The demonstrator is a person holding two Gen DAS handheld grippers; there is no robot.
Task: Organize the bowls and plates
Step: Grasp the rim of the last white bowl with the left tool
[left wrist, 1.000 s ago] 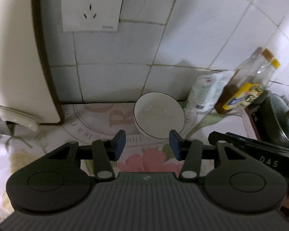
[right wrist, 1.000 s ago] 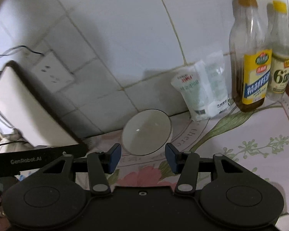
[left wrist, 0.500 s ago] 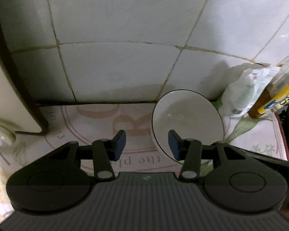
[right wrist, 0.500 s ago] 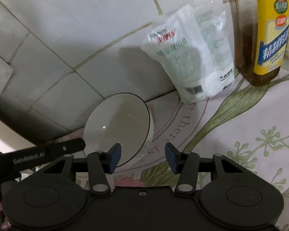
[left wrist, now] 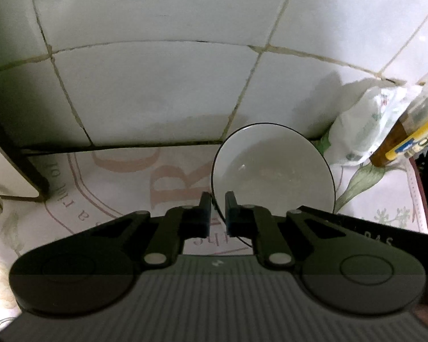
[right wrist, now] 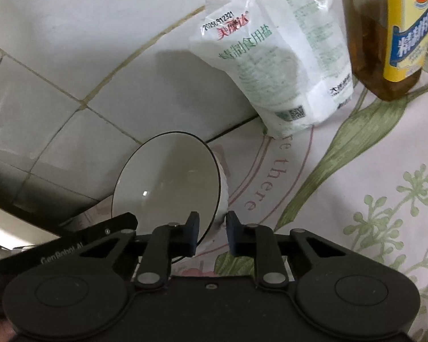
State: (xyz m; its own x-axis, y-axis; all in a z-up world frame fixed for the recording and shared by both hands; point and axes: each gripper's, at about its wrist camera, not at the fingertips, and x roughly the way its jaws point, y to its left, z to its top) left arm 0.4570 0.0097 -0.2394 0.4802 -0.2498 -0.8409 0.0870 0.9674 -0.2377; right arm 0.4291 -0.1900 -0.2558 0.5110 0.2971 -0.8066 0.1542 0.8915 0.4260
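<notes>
Left wrist view: the left gripper [left wrist: 218, 213] has its jaws drawn nearly together astride the near-left rim of the white ceramic bowl with a thin black rim [left wrist: 274, 171], which sits on the floral printed tablecloth [left wrist: 114, 188] close to the far white tiled wall [left wrist: 157, 85]; whether the pads actually touch the rim I cannot tell. Glazed ceramic looks stiff, smooth and breakable, so the thin rim seems the only sensible hold, taken firmly.

Right wrist view: the right gripper [right wrist: 212, 236] straddles the same bowl's near-right rim, jaws narrowed but with a visible gap. A white plastic salt bag [right wrist: 276, 57] and an amber oil bottle with a yellow label [right wrist: 396, 28] stand to the right
</notes>
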